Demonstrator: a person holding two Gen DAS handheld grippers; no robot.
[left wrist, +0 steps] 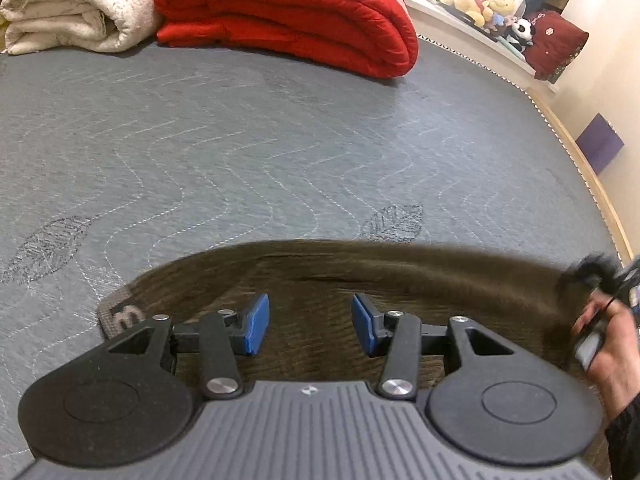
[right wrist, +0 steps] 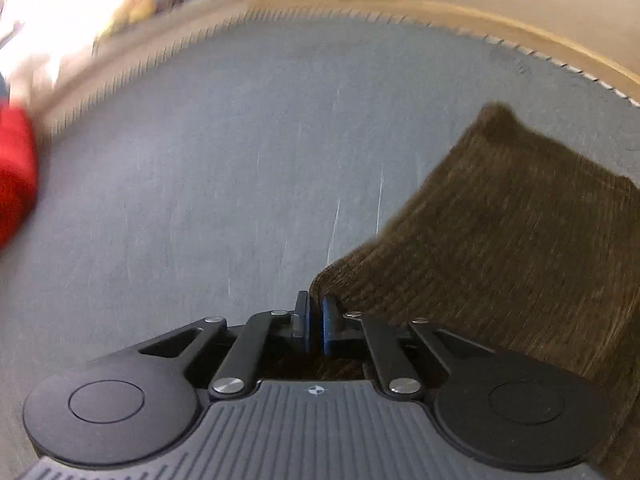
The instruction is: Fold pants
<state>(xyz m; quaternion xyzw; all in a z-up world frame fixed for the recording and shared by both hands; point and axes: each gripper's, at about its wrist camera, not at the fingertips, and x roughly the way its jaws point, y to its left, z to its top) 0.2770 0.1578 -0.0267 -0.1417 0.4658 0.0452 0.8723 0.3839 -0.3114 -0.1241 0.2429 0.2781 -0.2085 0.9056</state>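
Observation:
Dark brown corduroy pants (left wrist: 360, 276) lie on the grey quilted mattress (left wrist: 240, 140), with a waistband tag (left wrist: 124, 316) at their left end. My left gripper (left wrist: 310, 322) hovers over the cloth, its blue pads wide apart and nothing between them. In the right wrist view my right gripper (right wrist: 316, 312) is shut, and an edge of the pants (right wrist: 500, 232) runs in between its pads. From there the cloth spreads away to the right. The hand (left wrist: 608, 344) that holds the right gripper shows at the right end of the pants in the left wrist view.
A folded red quilt (left wrist: 288, 12) and a rolled cream blanket (left wrist: 72, 12) lie at the far end of the mattress. Stuffed toys (left wrist: 492, 8) sit on a ledge beyond. A wooden bed edge (left wrist: 592, 184) runs along the right side.

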